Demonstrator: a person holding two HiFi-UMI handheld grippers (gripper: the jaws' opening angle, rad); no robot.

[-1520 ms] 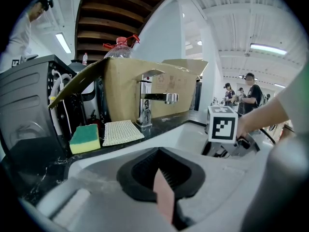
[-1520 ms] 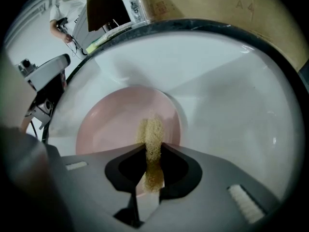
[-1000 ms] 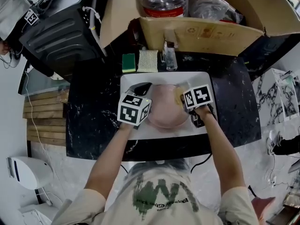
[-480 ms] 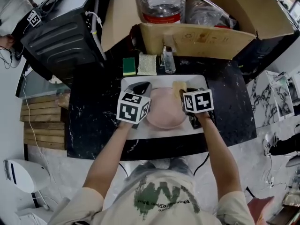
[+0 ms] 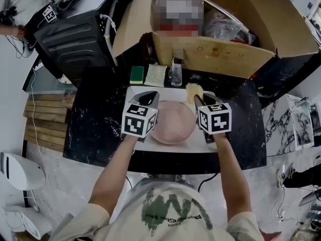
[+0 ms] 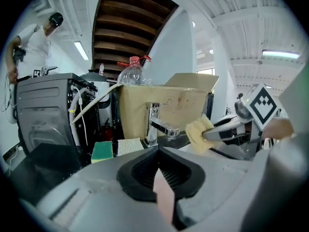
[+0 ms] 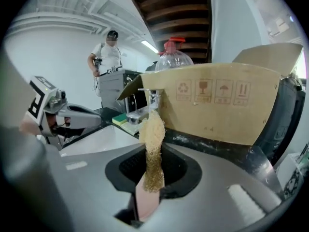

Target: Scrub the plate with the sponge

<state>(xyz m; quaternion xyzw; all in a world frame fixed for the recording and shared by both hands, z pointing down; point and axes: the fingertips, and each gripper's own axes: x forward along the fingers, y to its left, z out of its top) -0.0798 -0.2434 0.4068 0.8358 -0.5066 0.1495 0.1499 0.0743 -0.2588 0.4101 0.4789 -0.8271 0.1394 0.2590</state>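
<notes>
The left hand-held gripper [image 5: 146,98] is clamped on the far left rim of the pink plate [image 5: 173,122], which sits in the white sink [image 5: 165,143] set in the dark worktop [image 5: 95,119]; the right hand-held gripper [image 5: 199,100] pinches the sponge [image 5: 193,90] (yellow, standing up from the jaws) at the plate's far right edge, near the tap [image 5: 175,73]; whether they touch cannot be told; a green sponge [image 5: 137,74] lies left of the tap.

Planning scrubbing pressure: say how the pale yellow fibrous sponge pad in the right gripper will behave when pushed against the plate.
The pale yellow fibrous sponge pad probably flexes: it looks thin and open-textured. It juts unsupported from the right gripper without drooping, so likely light, somewhat stiff. Its coarse weave should resist slipping.
</notes>
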